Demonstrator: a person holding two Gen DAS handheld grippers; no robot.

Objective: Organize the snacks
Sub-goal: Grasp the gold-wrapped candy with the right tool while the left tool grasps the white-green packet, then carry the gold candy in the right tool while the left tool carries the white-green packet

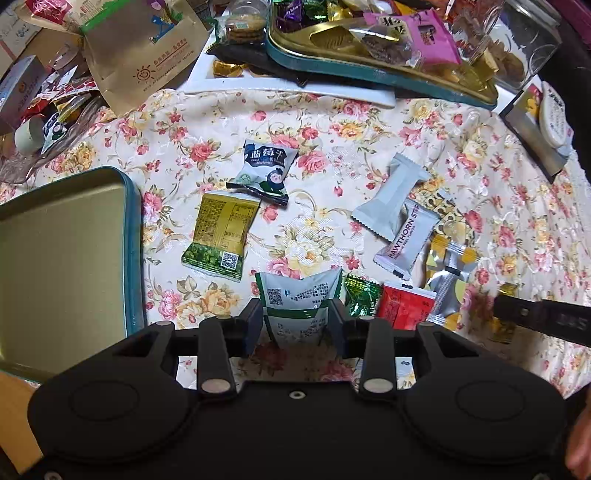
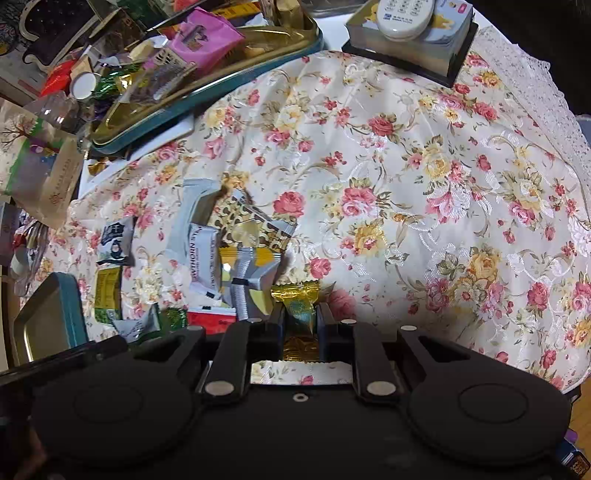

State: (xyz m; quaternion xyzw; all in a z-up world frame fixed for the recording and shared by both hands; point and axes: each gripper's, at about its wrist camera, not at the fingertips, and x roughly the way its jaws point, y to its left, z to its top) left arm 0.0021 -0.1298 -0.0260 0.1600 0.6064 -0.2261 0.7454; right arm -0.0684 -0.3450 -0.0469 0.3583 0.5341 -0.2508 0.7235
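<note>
My left gripper [image 1: 297,315] is shut on a white and green snack packet [image 1: 299,295], held above the floral tablecloth. My right gripper [image 2: 300,319] is shut on a gold-wrapped candy [image 2: 300,308]. Loose snacks lie on the cloth: a blueberry packet [image 1: 267,170], a green-yellow packet [image 1: 219,236], a grey packet [image 1: 391,197], a Hawthorn strip packet [image 1: 406,240], a red packet [image 1: 406,304] and a small green candy [image 1: 360,295]. An empty teal tin lid [image 1: 66,258] lies to the left; it also shows in the right wrist view [image 2: 48,317].
A teal tin [image 1: 369,70] full of sweets sits on a white tray [image 1: 295,88] at the back. Paper bags [image 1: 140,48] and wrappers crowd the back left. A box with a white remote [image 2: 410,33] stands at the back right. The right gripper's body [image 1: 543,319] shows at the right edge.
</note>
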